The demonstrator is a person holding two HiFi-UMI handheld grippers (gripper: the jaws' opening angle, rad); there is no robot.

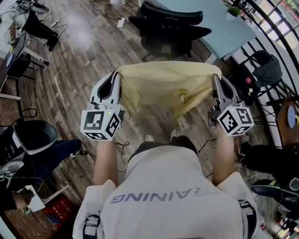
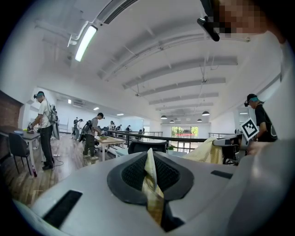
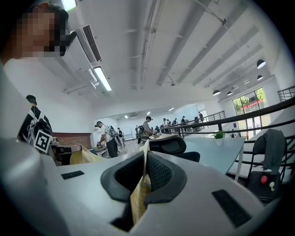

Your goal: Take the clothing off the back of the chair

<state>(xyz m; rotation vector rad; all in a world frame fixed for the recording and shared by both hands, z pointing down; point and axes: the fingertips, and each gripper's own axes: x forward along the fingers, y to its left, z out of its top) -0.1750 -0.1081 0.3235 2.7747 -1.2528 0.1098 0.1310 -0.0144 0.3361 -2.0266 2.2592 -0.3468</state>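
Observation:
A pale yellow garment [image 1: 163, 86] hangs spread between my two grippers, clear of the black office chair [image 1: 170, 25] that stands farther ahead. My left gripper [image 1: 117, 75] is shut on the garment's left top corner; in the left gripper view a fold of the yellow cloth [image 2: 151, 184] is pinched between the black pads. My right gripper [image 1: 216, 78] is shut on the right top corner, and the cloth [image 3: 139, 193] shows squeezed between its pads too. The garment sags in the middle above the wooden floor.
A light blue table [image 1: 212, 21] with a small plant [image 1: 232, 11] stands beyond the chair. A railing [image 1: 275, 28] and a dark bag [image 1: 266, 67] are on the right. A seated person [image 1: 42, 156] and a grey chair are at the left. Cables lie on the floor [image 1: 84, 51].

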